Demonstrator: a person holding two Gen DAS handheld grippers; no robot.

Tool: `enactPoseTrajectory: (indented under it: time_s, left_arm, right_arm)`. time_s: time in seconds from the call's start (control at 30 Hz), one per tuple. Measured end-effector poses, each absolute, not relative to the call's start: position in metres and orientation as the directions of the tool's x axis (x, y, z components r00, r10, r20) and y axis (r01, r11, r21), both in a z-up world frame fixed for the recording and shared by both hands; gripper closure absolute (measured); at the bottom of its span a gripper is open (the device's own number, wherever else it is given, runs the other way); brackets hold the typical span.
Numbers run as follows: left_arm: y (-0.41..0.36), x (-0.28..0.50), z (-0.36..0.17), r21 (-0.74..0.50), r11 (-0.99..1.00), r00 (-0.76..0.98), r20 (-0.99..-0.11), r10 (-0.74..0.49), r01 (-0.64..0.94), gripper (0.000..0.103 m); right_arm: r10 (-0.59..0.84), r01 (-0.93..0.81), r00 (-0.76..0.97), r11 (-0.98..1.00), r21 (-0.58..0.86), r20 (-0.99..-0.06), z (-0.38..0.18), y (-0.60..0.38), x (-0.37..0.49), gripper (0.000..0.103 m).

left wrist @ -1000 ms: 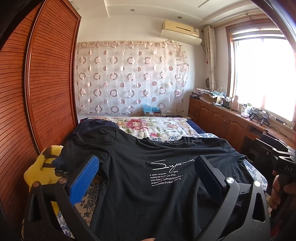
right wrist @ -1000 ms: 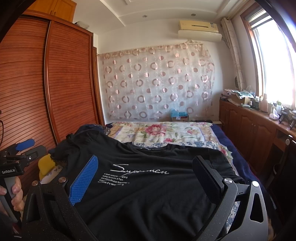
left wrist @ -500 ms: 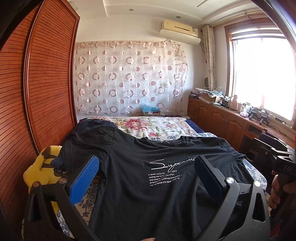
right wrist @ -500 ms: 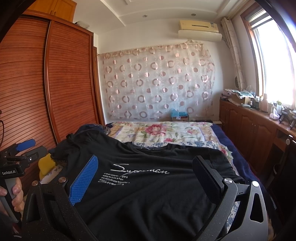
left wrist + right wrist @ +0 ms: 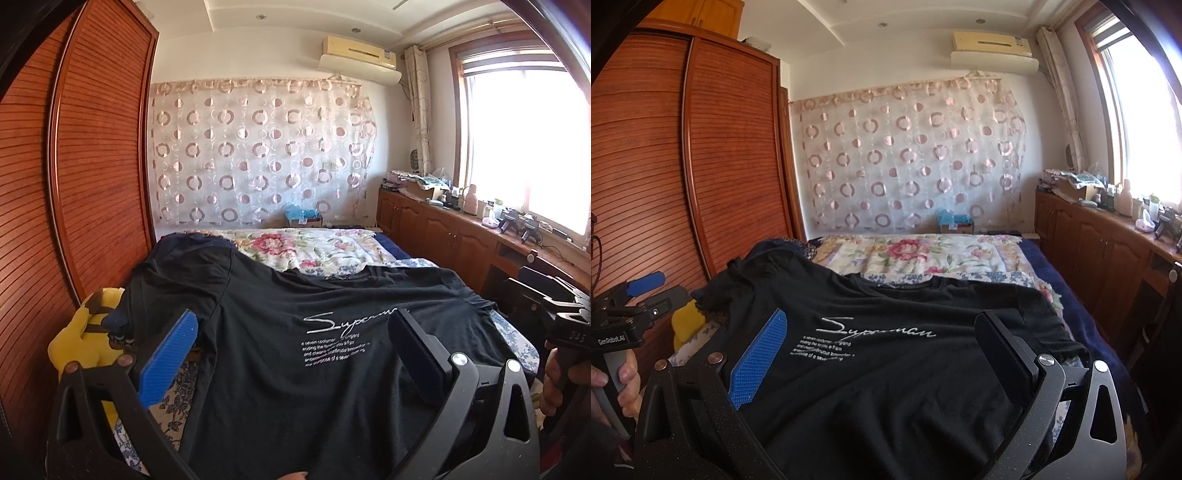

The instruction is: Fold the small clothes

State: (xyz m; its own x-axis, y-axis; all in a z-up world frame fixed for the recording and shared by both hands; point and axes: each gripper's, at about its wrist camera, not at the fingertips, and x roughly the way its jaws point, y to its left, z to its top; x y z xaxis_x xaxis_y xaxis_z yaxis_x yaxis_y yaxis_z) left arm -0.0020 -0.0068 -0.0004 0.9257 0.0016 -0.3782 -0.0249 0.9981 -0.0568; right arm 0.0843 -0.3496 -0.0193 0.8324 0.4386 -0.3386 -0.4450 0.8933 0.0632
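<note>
A black T-shirt lies spread flat, print side up, on the near end of the bed, its white script lettering reading "Superman" in the right wrist view. The collar points away toward the floral quilt, and the shirt's left sleeve bunches up beside a yellow plush toy that sits between the shirt and the wooden wardrobe.

The left gripper hangs just above the shirt's lower half with its fingers spread wide, nothing between them. The right gripper does the same over the shirt's right side, also wide apart and empty. Each gripper shows at the edge of the other's view, held by a hand; whether either set of fingertips touches the cloth is hard to tell from these angles.

Compared with a second ago, little has changed: the shirt lies as it did, with the same folds at the sleeve. The left wrist view has swung slightly, so the wardrobe and plush toy sit a touch differently in it, while the right gripper has stayed put.
</note>
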Motion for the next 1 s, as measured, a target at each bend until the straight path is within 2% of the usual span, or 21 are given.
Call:
enactPoseTrajectory:
  time_s: [0.57,0.83,1.0]
  left_arm:
    - [0.035,0.020,-0.019,-0.028,0.998,0.909,-0.414,0.041,-0.057,0.000]
    - [0.087,0.050,-0.040,-0.005,0.994,0.866,-0.493,0.089,-0.105,0.000]
    - [0.120,0.063,-0.053,-0.034,0.990,0.839,-0.536,0.096,-0.136,0.000]
  right_arm:
    - [0.495,-0.513,0.783,0.856,0.060,-0.377,-0.039,-0.333,0.116,0.000]
    - [0.544,-0.576,0.704,0.814,0.082,-0.456,-0.076,-0.311,0.137,0.000]
    - [0.553,-0.595,0.669,0.799,0.088,-0.496,-0.096,-0.297,0.143,0.000]
